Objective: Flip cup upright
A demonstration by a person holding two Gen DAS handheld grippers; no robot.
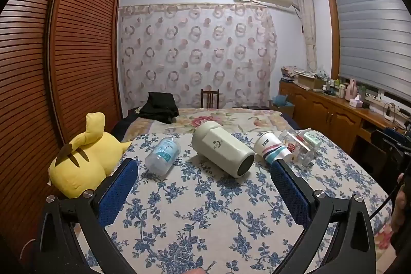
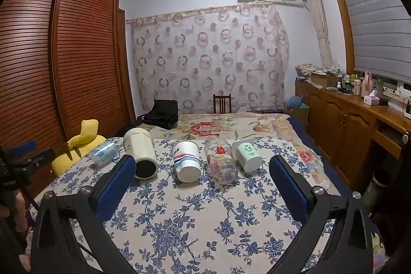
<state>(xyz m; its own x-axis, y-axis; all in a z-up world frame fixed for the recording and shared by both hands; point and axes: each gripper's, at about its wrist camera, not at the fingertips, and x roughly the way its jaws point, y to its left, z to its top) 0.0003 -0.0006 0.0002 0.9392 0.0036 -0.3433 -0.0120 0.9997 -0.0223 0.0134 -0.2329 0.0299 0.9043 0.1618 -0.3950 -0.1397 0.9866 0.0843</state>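
Note:
Several cups lie on their sides in a row on the blue-flowered cloth (image 1: pixel 205 222): a clear blue-labelled plastic cup (image 1: pixel 163 154), a cream mug (image 1: pixel 222 152), a striped paper cup (image 1: pixel 272 149), a clear flowered glass (image 1: pixel 298 148) and a green-white cup (image 1: pixel 312 141). In the right wrist view they show as the plastic cup (image 2: pixel 104 153), mug (image 2: pixel 141 156), paper cup (image 2: pixel 186 161), glass (image 2: pixel 221 161) and green cup (image 2: pixel 248 154). My left gripper (image 1: pixel 204 166) is open and empty just short of the mug. My right gripper (image 2: pixel 203 163) is open and empty, short of the paper cup and glass.
A yellow plush toy (image 1: pixel 82 161) lies at the cloth's left edge. A wooden wardrobe (image 1: pixel 51 68) stands on the left, a cabinet (image 1: pixel 334 114) with bottles on the right. A black garment (image 1: pixel 159 107) and a chair (image 1: pixel 210 98) are at the far end.

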